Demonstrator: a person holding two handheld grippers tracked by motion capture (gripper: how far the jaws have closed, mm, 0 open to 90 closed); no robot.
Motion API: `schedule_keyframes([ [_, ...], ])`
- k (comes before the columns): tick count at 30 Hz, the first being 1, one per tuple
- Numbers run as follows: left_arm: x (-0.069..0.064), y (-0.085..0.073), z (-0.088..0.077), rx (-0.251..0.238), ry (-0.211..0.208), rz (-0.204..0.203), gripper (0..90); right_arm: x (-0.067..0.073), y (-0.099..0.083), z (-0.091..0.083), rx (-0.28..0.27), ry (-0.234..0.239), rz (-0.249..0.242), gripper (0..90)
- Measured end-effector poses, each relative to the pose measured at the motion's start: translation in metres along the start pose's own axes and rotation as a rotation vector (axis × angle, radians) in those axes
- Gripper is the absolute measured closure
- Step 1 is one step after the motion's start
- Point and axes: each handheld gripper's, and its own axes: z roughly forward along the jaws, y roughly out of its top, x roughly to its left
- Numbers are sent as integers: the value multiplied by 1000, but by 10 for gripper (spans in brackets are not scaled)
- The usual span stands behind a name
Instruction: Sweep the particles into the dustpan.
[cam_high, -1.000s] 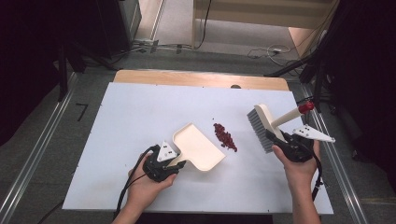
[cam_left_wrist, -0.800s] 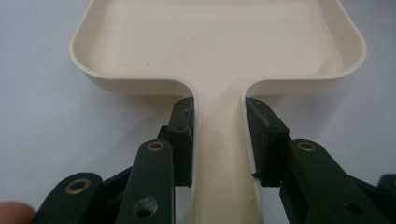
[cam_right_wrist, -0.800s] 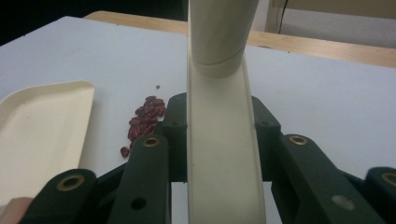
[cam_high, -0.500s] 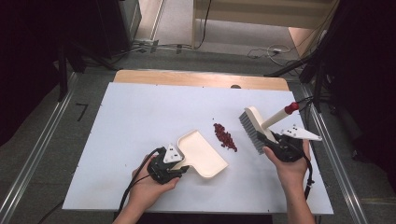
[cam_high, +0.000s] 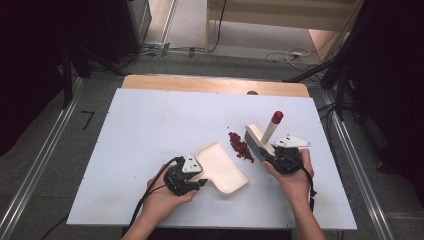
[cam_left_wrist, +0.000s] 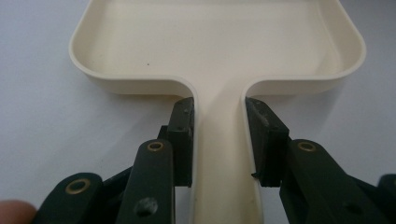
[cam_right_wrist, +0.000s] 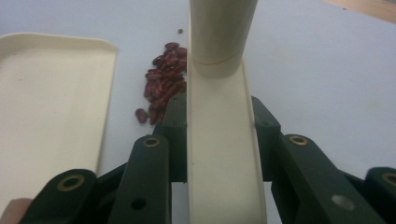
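Overhead, the brush (cam_high: 260, 141) shows bristles beside the beans (cam_high: 241, 147).

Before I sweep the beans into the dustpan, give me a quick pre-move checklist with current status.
1. Left gripper clamped on the dustpan handle: ok, fingers press both sides.
2. Right gripper clamped on the brush: ok.
3. Beans lie between brush and dustpan: ok.
4. Dustpan's open edge faces the beans: ok.
5. Dustpan edge flat on the table: cannot tell.
6. Brush bristles touching the table: cannot tell.
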Motion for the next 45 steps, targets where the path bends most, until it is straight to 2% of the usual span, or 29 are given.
schedule_keyframes([
  [13,1,1,7,3,0,6,654,24,4,2,7,69,-57,649],
  [18,1,1,7,2,0,5,654,42,7,2,3,115,-94,649],
  [26,1,0,8,2,3,7,653,75,13,-2,-6,180,-189,649],
  [32,1,0,8,-3,4,8,653,87,15,-5,1,247,-197,649],
  [33,2,0,7,-1,5,9,653,86,16,-6,-9,250,-206,649],
  [37,4,-1,5,-2,12,8,653,73,22,-13,-41,240,-175,649],
  [42,11,-4,1,2,24,-2,653,39,37,-17,-101,154,-115,649],
  [45,14,-5,0,-1,33,-11,653,21,45,-8,-107,101,-96,649],
])
